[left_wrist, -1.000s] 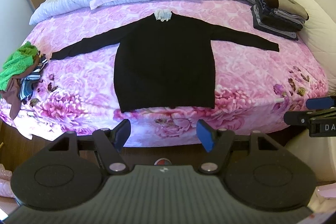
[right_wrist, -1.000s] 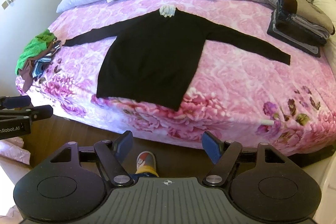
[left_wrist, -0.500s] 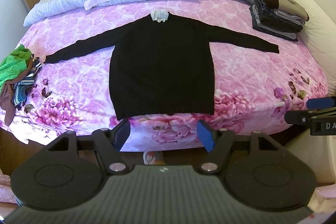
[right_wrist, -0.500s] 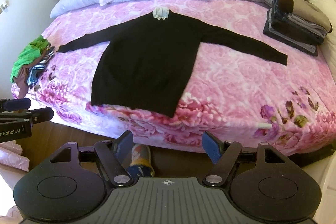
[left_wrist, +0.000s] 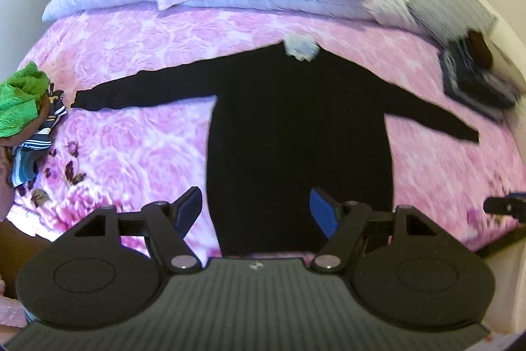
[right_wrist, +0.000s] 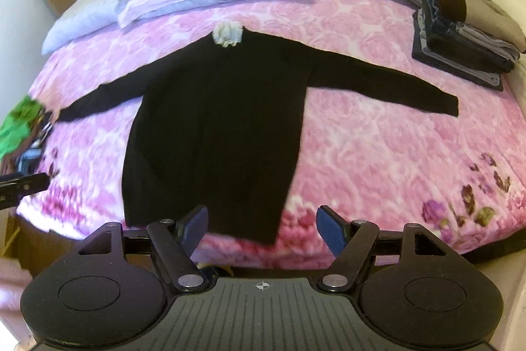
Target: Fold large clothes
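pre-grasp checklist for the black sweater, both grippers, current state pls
1. Left gripper open, empty: ok.
2. Right gripper open, empty: ok.
3. Black sweater flat on the pink bedspread, both sleeves spread out: ok.
4. Hem within reach of both grippers: cannot tell; no contact yet.
5. Right sleeve clear of the folded stack: ok, apart.
6. Left cuff clear of the green clothes pile: ok in the left view; blurred in the right view.
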A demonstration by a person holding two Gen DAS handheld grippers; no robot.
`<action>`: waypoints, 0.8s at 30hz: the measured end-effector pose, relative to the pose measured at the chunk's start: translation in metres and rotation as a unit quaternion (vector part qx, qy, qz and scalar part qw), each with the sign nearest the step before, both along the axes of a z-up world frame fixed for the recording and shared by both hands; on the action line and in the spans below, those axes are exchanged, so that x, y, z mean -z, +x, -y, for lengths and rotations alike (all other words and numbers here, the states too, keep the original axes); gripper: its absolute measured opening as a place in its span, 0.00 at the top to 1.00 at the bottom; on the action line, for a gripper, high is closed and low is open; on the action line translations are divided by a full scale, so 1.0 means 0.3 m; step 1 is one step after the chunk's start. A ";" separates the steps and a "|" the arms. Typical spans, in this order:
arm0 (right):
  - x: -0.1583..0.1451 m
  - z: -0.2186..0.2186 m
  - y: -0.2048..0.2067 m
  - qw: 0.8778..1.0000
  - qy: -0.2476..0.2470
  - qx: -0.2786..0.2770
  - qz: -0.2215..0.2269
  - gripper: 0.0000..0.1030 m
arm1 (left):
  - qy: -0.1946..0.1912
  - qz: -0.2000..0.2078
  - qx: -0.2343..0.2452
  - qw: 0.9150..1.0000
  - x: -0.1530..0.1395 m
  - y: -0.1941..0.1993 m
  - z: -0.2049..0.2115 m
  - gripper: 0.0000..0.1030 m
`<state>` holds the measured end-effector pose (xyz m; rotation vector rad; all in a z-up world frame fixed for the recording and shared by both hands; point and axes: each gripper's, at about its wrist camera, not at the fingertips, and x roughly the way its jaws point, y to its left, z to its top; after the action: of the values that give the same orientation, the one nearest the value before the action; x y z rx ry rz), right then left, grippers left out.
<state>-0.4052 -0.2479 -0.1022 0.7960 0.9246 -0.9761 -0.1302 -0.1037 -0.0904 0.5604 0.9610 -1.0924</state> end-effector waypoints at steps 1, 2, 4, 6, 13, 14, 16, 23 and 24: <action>0.004 0.040 0.028 1.000 0.002 0.005 -0.001 0.32 | 0.004 -0.010 -0.008 1.000 0.013 0.067 0.031 0.33; 0.005 0.079 0.057 1.000 0.002 0.012 -0.002 0.32 | 0.007 -0.018 -0.015 1.000 0.026 0.133 0.058 0.33; 0.005 0.161 0.112 1.000 -0.001 0.030 0.003 0.32 | 0.008 -0.027 -0.025 0.999 0.052 0.257 0.112 0.33; 0.011 0.242 0.158 0.999 -0.002 0.047 0.012 0.32 | 0.008 -0.037 -0.041 0.998 0.083 0.376 0.160 0.33; 0.066 0.466 0.298 0.996 -0.005 0.085 0.009 0.32 | -0.016 -0.097 -0.125 0.987 0.240 0.758 0.272 0.33; 0.083 0.493 0.315 0.996 -0.002 0.088 0.006 0.32 | -0.024 -0.111 -0.142 0.983 0.276 0.813 0.278 0.33; 0.115 0.533 0.345 0.996 0.004 0.092 0.001 0.32 | -0.041 -0.133 -0.176 0.974 0.353 0.915 0.287 0.35; 0.261 0.735 0.425 0.993 0.007 0.118 -0.025 0.32 | -0.061 -0.186 -0.279 0.940 0.628 1.203 0.337 0.50; 0.270 0.761 0.429 0.992 0.006 0.123 -0.022 0.32 | -0.066 -0.190 -0.295 0.934 0.664 1.244 0.341 0.50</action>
<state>-0.2764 -0.4762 -0.1833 0.9163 0.8837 -1.2067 0.2429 -0.2060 -0.2897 -0.0713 1.2750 -0.7149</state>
